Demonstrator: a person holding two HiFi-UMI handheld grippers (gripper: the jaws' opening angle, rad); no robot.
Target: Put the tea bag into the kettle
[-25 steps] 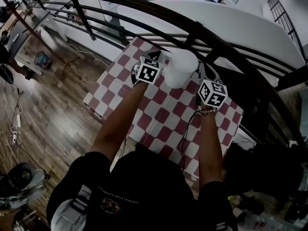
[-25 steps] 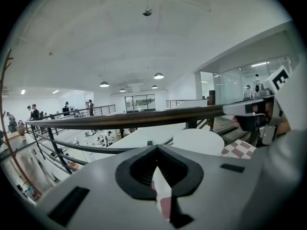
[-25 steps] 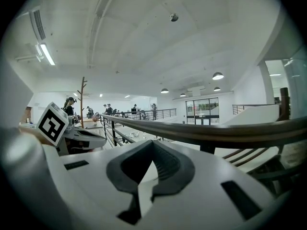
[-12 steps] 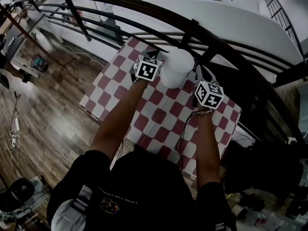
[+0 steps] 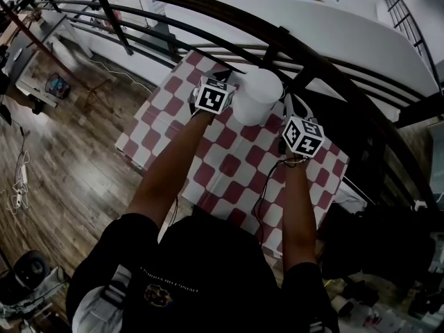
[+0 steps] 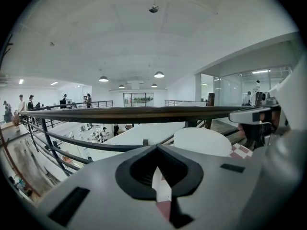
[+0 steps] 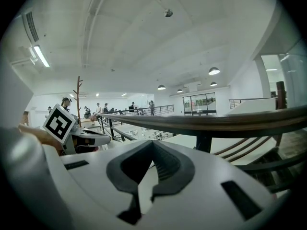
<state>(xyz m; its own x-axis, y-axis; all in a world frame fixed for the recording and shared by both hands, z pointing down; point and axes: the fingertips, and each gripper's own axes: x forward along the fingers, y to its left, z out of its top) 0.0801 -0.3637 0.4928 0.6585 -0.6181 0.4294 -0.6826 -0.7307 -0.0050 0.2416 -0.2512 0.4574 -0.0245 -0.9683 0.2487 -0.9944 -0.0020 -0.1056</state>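
— Where's the tea bag?
— No view shows it. The left gripper (image 6: 156,146) and right gripper (image 7: 152,143) are both pressed together, seemingly empty. The white kettle (image 5: 258,96) stands between them, just right of the left one.

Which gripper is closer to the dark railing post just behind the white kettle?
Right. The right gripper sits just in front of the post, beside the kettle. The left gripper is on the kettle's other side, farther away.
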